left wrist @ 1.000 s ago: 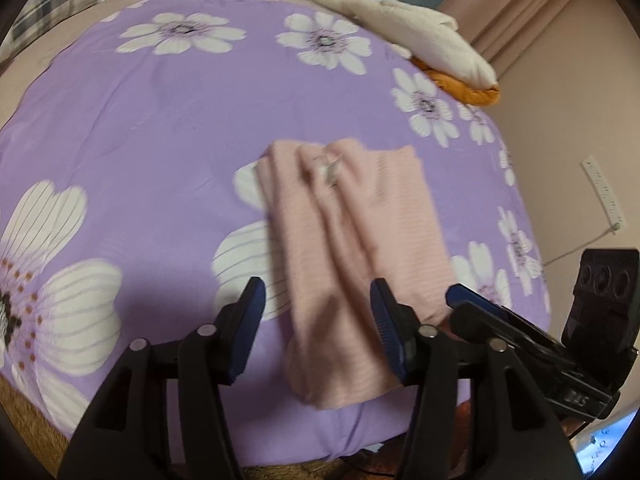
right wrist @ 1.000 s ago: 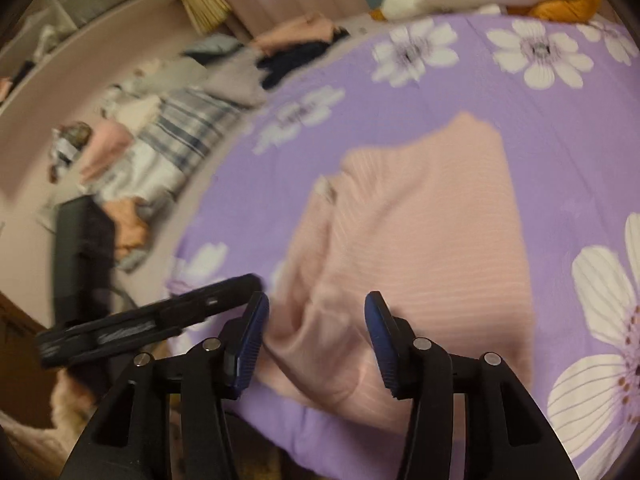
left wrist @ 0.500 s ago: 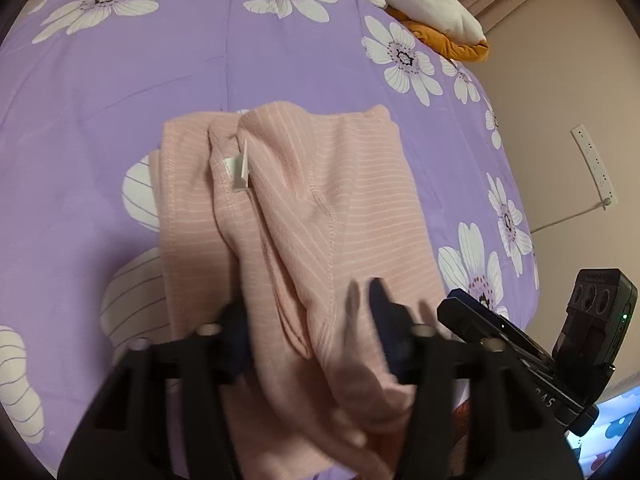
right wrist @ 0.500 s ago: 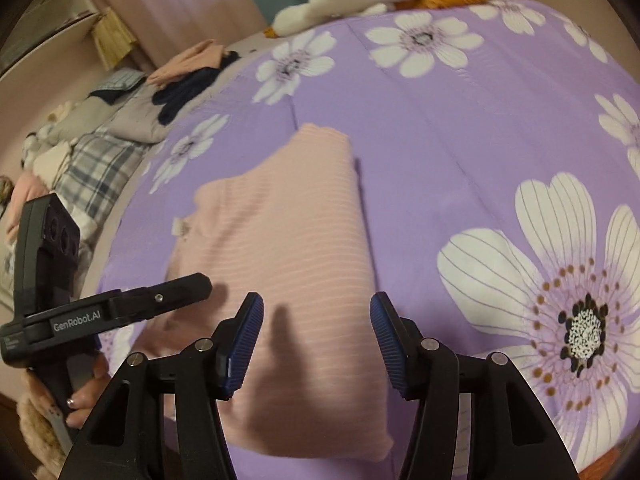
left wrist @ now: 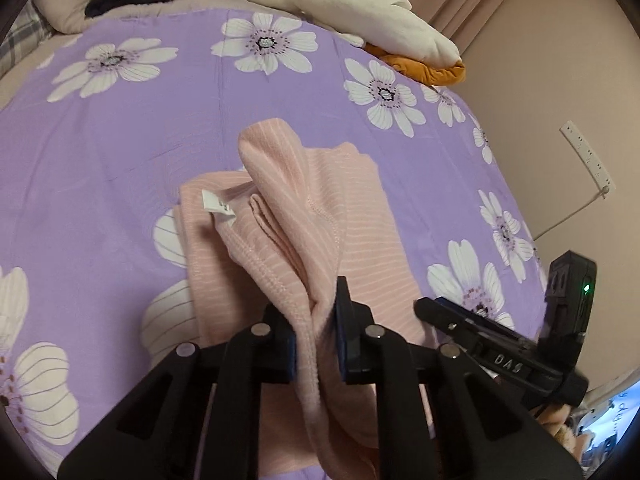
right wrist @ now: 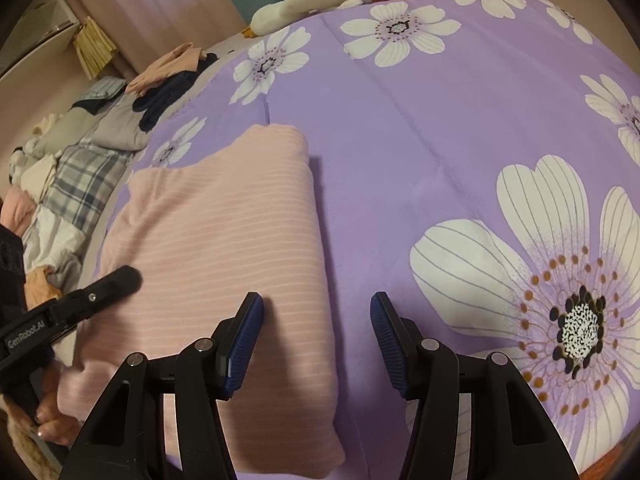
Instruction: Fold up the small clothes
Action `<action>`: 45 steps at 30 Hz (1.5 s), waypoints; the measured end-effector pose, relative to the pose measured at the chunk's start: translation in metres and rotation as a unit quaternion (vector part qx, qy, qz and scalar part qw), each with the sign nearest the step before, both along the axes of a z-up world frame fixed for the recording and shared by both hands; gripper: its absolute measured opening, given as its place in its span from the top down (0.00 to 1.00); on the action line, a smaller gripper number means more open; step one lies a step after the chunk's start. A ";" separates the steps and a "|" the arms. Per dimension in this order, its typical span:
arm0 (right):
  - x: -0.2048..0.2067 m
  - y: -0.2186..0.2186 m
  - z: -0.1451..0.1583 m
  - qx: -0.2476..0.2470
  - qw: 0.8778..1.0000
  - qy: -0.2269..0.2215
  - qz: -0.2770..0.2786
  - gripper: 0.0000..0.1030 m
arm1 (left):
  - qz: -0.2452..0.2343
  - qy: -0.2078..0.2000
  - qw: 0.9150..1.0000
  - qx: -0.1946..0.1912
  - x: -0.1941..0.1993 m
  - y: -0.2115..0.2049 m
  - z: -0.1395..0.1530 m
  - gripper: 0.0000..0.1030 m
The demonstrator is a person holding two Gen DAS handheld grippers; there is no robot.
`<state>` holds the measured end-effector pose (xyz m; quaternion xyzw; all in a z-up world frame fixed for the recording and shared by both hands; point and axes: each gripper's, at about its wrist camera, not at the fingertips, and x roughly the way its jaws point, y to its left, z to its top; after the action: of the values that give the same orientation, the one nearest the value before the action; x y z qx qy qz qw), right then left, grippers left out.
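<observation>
A pink striped garment [left wrist: 360,232] lies partly folded on the purple flowered blanket [left wrist: 120,160], its white label [left wrist: 218,208] showing. My left gripper [left wrist: 316,320] is closing, and its pads pinch a bunched, stitched hem of the garment, which rises in a ridge from the jaws. In the right wrist view the same garment [right wrist: 216,232] lies flat at the left. My right gripper [right wrist: 316,320] is open just above it; one fingertip [right wrist: 250,320] hangs over the cloth's right edge, the other over bare blanket [right wrist: 400,140]. The left gripper's finger [right wrist: 100,288] shows at the left.
A white and orange plush toy [left wrist: 360,4] lies at the bed's far side. Loose clothes [right wrist: 168,72] and a plaid pillow [right wrist: 80,176] are piled at the left. A wall with a power strip [left wrist: 586,156] runs close along the bed's right side.
My left gripper moved in over the garment and shut on its hem, bunching the cloth upward. My right gripper swung to the garment's right edge, sank a little, and stayed open.
</observation>
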<state>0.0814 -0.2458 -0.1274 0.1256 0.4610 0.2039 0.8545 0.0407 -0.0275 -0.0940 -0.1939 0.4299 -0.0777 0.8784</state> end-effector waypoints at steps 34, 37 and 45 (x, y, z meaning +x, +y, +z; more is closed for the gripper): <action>0.003 0.018 -0.012 0.030 0.998 0.025 0.040 0.28 | 0.050 0.048 0.996 -0.058 -0.023 0.046 -0.050 0.24; 0.005 0.023 -0.017 0.042 0.997 0.037 0.054 0.28 | 0.039 0.057 0.996 -0.059 -0.018 0.040 -0.058 0.24; 0.008 0.035 -0.025 0.064 0.994 0.036 0.077 0.40 | 0.003 0.040 0.996 -0.085 -0.006 0.029 -0.066 0.46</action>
<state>0.0891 -0.2108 -0.1520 0.1517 0.4857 0.2933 0.8093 0.0349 0.0019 -0.1600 -0.2723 0.4563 -0.1031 0.8408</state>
